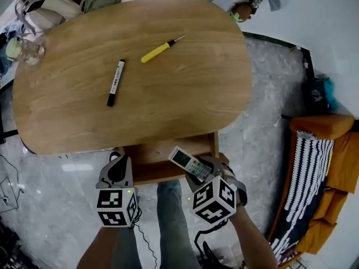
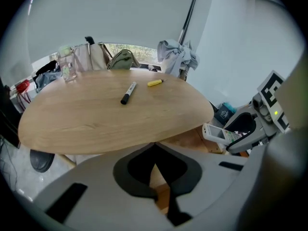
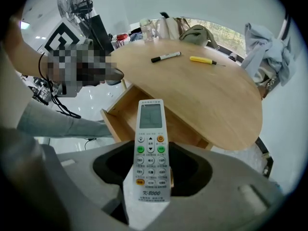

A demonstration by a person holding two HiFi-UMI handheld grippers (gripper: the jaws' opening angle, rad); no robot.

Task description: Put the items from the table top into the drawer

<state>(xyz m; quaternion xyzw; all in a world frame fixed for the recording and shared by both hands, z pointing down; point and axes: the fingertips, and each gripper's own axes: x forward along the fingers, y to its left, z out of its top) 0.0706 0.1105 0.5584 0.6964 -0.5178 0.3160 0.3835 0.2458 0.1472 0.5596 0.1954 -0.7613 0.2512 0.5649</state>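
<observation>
Oval, smooth-grained wooden table (image 1: 168,94) before us; our right gripper (image 1: 199,171) clamps the slim white remote (image 3: 150,148), our left gripper (image 2: 155,179) pinched closed, empty.

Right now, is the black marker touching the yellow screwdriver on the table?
Apart. The head view shows the black marker and the yellow screwdriver lying separately, with bare wood of the table between them.
</observation>
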